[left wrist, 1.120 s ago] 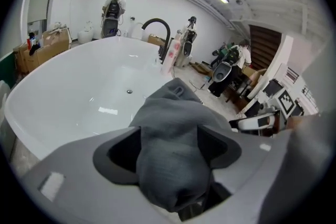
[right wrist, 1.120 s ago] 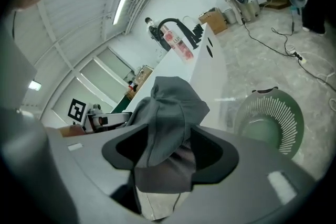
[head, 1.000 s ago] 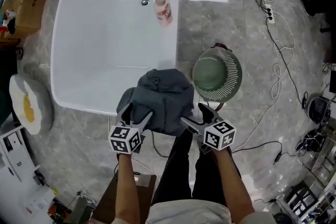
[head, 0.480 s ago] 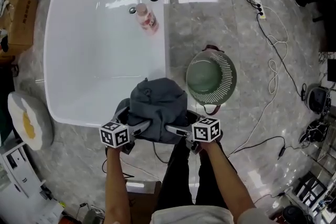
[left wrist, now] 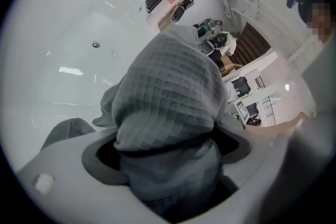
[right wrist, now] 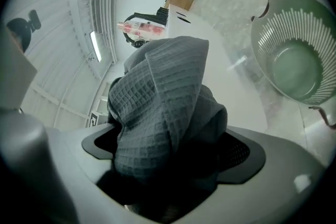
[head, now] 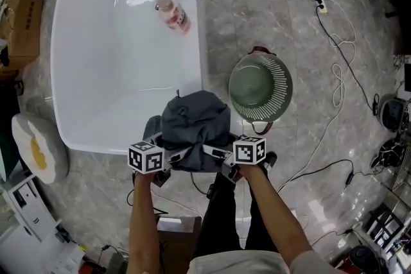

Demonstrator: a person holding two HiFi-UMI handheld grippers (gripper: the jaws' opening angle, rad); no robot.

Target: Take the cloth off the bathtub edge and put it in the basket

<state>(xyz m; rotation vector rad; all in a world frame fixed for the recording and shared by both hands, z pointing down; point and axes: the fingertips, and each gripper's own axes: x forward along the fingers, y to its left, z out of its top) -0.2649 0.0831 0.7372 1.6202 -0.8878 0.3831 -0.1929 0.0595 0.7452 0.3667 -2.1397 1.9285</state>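
Since the earlier frames both grippers have dropped and closed in on the cloth's near side. The cloth itself hasn't shifted, so it's a set-up for the pick, not yet a lift. The bathtub is a big glossy white oval w/ a rounded rim. The basket is a round green plastic bowl w/ ribbed, slotted walls, on the marble floor just right of the tub corner, empty. The cloth is grey waffle-weave, soft, bunched in a heap over the tub's near corner. The left gripper opened wide and has just begun narrowing. The right gripper has spread to full. Cloth folds bulge between both pairs of jaws, but the pads prob. aren't pinching yet.
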